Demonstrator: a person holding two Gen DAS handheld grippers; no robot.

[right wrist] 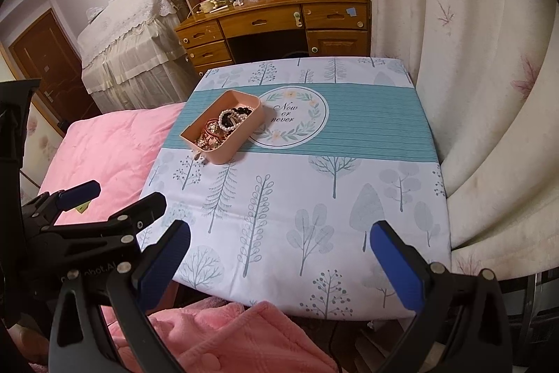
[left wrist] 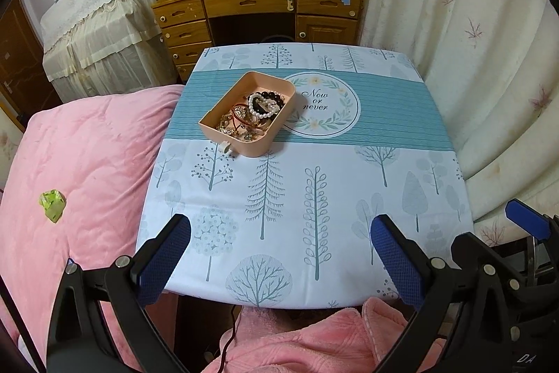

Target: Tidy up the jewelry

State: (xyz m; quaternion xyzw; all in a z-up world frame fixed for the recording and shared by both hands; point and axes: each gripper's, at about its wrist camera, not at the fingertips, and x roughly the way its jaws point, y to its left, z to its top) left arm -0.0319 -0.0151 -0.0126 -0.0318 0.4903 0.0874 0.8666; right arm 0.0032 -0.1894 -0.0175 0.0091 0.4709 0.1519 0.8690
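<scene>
Both tongs, left [left wrist: 279, 247] and right [right wrist: 279, 247], gape wide and empty near the table [left wrist: 349, 198], well short of the pink tray [left wrist: 265, 147].

- A home bedroom.
- Bed [left wrist: 87, 163] with pink quilt beside the table [left wrist: 349, 198].
- Wooden desk [left wrist: 258, 2] with shelves.
- Curtain [left wrist: 454, 41] on the right.

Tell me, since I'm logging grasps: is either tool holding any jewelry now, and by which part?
Nothing is held. The left tool and right tool are both open, near the table edge; the jewelry sits in the pink tray.
</scene>
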